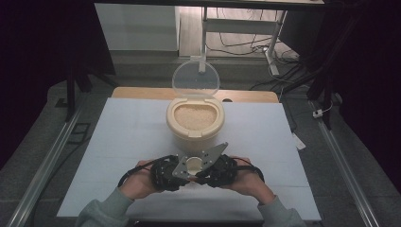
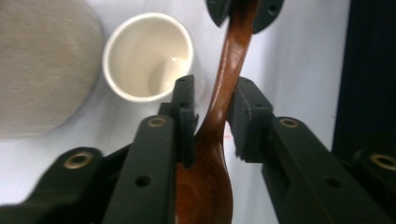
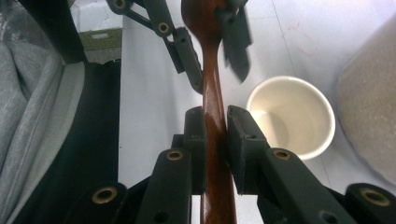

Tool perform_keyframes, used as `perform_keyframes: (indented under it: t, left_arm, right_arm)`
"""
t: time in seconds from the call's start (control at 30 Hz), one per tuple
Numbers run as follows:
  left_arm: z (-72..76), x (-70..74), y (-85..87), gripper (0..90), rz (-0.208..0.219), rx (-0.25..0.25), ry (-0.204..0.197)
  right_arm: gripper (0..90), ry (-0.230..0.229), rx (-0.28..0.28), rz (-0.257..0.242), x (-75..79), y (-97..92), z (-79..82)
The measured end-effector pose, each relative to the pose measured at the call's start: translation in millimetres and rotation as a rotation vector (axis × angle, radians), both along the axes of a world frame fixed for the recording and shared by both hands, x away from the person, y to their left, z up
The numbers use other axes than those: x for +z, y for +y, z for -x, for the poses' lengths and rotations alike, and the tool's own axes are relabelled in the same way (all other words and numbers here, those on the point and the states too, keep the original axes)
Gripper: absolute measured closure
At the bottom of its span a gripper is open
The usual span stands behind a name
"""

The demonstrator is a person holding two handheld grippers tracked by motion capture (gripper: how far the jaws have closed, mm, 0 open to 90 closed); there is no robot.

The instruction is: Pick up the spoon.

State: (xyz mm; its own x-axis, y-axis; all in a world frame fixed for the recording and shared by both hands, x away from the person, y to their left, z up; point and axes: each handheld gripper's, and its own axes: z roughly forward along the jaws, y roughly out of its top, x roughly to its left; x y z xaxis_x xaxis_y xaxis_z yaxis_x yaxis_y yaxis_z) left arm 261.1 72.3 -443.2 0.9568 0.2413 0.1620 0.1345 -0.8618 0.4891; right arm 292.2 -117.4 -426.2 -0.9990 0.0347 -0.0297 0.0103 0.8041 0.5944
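Gripping, right hand-held gripper: jaws pressed onto the handle of a wooden spoon, pads flat against both sides of the shaft.
Gripping, left hand-held gripper: jaws around the spoon's neck just above the bowl; one pad against the wood, the other looks a little off it, so firmness of hold hard to judge.
Spoon position: held level between both hand-held grippers, above the counter near its front edge, at the middle.
Spoon handling (judged): light, stiff, smooth varnished wood, likely a bit slippery; not fragile. Best held on the straight shaft, where the flat sides meet the pads; the curved neck and rounded bowl offer less purchase.
Nearest neighbour: small cream cup, empty, standing upright on the counter just beyond the spoon, between the two hand-held grippers.
Farther out: round cream container full of rice, toward the counter's centre, just behind the cup; clear lid tipped up at its far side.
In the way: cup sits close under the spoon's path and looks easy to knock; upright lid limits approach from the far edge.
Beyond the counter: floor with cables, metal frame legs.
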Motion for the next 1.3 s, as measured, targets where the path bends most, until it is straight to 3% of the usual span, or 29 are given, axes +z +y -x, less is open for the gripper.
perform_keyframes:
  t: [0.1,0.2,0.27,0.53,0.67,0.83,1.07,1.3]
  left_arm:
    - [0.5,-2.9,-1.4,78.7,-0.019,-0.032,0.018]
    - [0.4,-5.9,-3.2,79.3,-0.007,-0.021,0.024]
    - [-1.4,-5.3,-1.3,79.4,-0.008,-0.005,0.01]
    - [-6.3,0.3,10.0,79.5,0.047,0.082,-0.022]
    - [-8.0,2.2,14.5,79.5,0.064,0.11,-0.035]
    - [-8.8,4.6,19.0,79.5,0.097,0.143,-0.058]
    - [-10.4,5.9,24.2,79.5,0.131,0.182,-0.077]
    - [-10.2,8.3,27.8,79.5,0.178,0.218,-0.108]
  right_arm:
    - [77.7,-0.009,-0.005,-0.01,0.7,0.3,0.4]
    - [77.4,-0.019,-0.017,-0.018,2.0,-0.3,0.0]
    - [76.5,-0.029,-0.045,-0.05,3.0,-1.3,-0.4]
    - [60.4,-0.071,-0.192,-0.278,15.0,-18.2,-5.4]
    - [55.9,-0.063,-0.247,-0.347,16.1,-26.4,-5.7]
    - [53.0,-0.08,-0.285,-0.38,15.1,-32.6,-5.0]
    - [51.3,-0.061,-0.37,-0.475,13.6,-47.7,-6.2]
    - [46.8,-0.077,-0.44,-0.496,6.4,-57.9,-3.2]
